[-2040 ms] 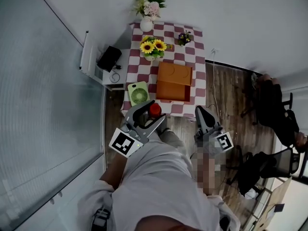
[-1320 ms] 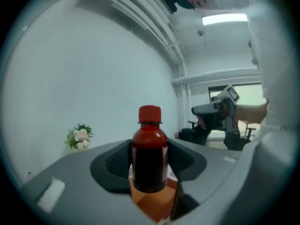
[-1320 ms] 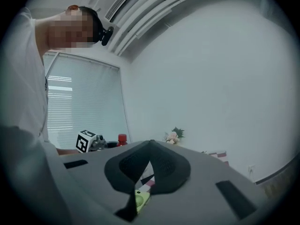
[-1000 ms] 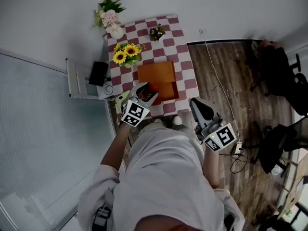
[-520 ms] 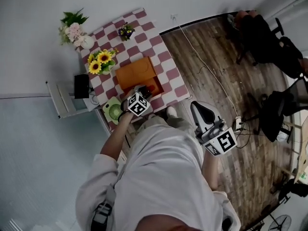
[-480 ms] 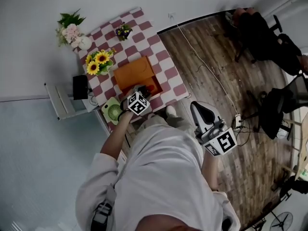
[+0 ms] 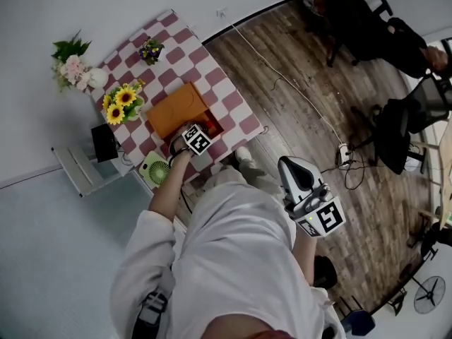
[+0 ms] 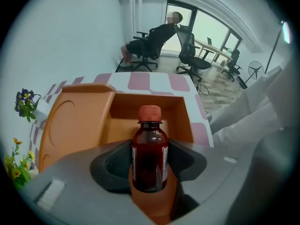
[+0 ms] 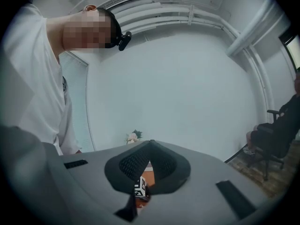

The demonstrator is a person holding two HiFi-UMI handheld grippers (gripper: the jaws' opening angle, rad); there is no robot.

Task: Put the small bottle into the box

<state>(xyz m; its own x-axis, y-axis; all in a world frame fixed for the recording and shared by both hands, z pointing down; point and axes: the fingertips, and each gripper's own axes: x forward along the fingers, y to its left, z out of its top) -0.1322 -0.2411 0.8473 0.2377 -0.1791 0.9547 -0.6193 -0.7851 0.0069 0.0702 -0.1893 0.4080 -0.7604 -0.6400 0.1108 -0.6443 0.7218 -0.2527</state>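
Between the jaws of my left gripper (image 8: pixel 150 146) I log the small bottle (image 8: pixel 149 161) clamped upright, red cap on top, over the near edge of the open orange box (image 8: pixel 180 121) on the checked table (image 8: pixel 154 81). My right gripper (image 9: pixel 150 143) is closed on nothing, tips touching, well apart from the table

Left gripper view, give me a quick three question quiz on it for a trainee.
1. True or false: the left gripper is shut on the small bottle.
2. The bottle's cap is: A green, B red, C white.
3. Fill in: the open orange box stands on a red-and-white ____ tablecloth.
Key: 1 true; 2 B; 3 checked.
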